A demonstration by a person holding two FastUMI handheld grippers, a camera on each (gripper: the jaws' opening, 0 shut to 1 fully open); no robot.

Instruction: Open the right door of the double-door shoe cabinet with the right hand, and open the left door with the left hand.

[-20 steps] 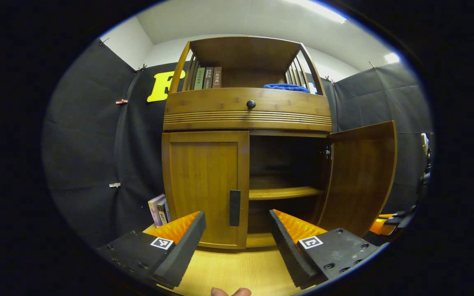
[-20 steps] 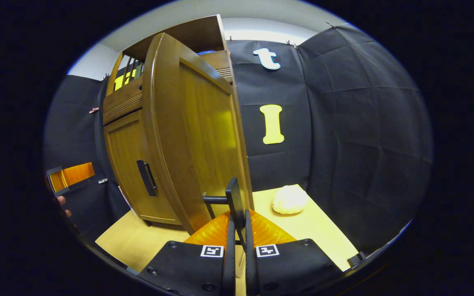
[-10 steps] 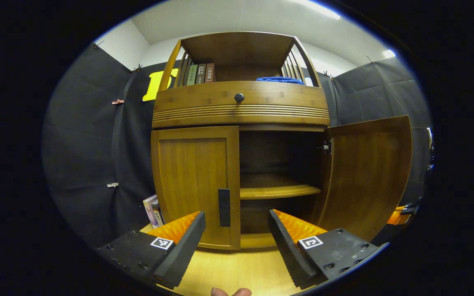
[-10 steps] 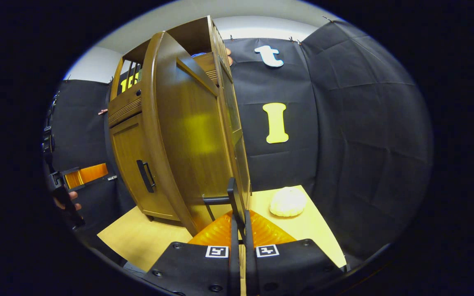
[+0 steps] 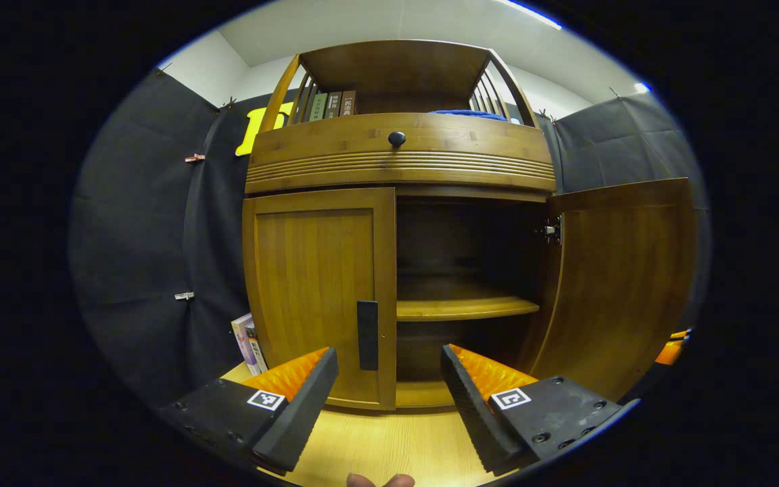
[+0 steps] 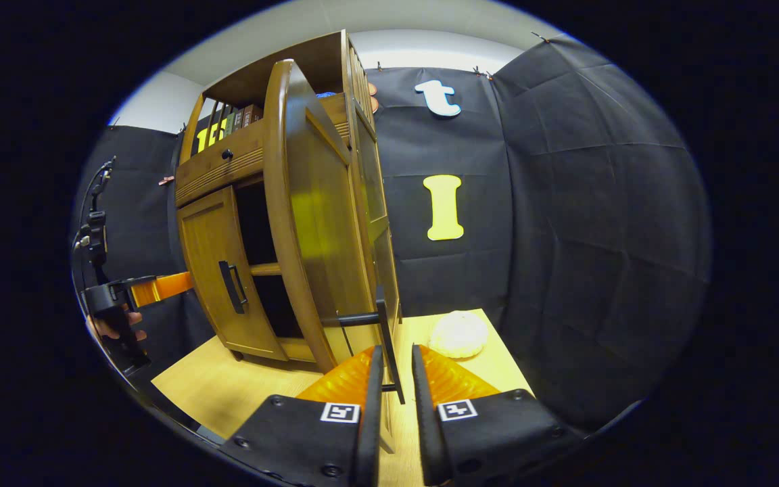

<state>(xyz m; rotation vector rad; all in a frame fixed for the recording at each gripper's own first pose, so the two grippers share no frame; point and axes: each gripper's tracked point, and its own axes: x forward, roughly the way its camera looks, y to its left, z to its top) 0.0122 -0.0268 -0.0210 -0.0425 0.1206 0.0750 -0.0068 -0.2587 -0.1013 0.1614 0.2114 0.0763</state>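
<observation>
1. Right gripper (image 6: 395, 396) at frame bottom: fingers nearly closed either side of black bar handle (image 6: 384, 341) on swung-open brown wooden right door (image 6: 315, 223); contact unclear.
2. Left gripper (image 5: 389, 375) wide open, empty, lower centre, facing closed brown wooden left door (image 5: 315, 291), near its black handle (image 5: 367, 326).

This is a recording booth made to look like a home. Black cloth walls (image 6: 565, 203) hang all around, behind a wooden shoe cabinet (image 5: 399, 162) ahead with books (image 5: 333, 105) on top.
</observation>
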